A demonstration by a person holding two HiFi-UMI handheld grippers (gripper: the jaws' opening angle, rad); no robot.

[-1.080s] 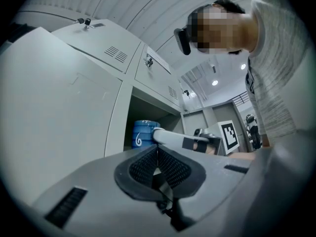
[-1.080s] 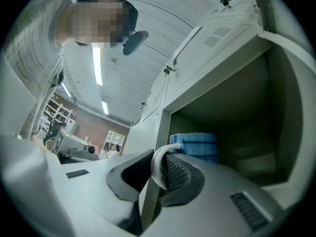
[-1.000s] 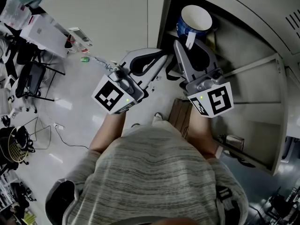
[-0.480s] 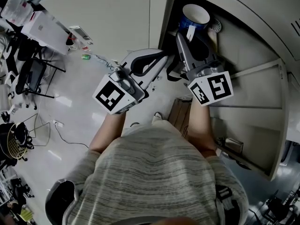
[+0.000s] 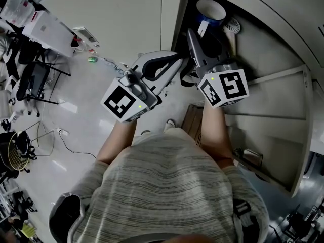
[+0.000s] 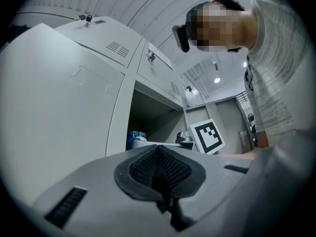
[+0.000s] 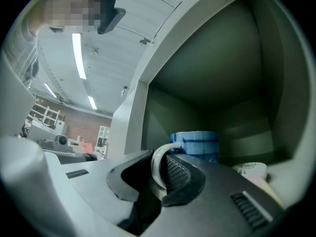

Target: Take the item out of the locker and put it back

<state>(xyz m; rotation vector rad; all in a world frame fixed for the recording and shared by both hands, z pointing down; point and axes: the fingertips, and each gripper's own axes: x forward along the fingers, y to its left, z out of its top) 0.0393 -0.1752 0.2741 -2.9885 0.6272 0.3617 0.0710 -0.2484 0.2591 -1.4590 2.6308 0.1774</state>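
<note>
A blue mug [image 5: 210,11] with a white inside and white handle [image 7: 159,164] is inside the open locker [image 5: 263,44]. My right gripper [image 5: 201,30] reaches into the locker and is shut on the mug's handle; in the right gripper view the mug's blue body [image 7: 196,144] stands just beyond the jaws. My left gripper [image 5: 169,65] hangs outside the locker, in front of the closed door [image 5: 126,19] to the left, with its jaws shut and nothing between them. In the left gripper view its dark pads [image 6: 159,169] meet.
A small white object [image 7: 251,170] lies on the locker shelf right of the mug. The locker's open door [image 5: 283,130] stands at the right. A brown box [image 5: 194,121] sits on the floor below. Chairs [image 5: 30,82] and clutter fill the left of the room.
My right gripper has carried the mug up and deeper into the locker. The left gripper has stayed where it was.
</note>
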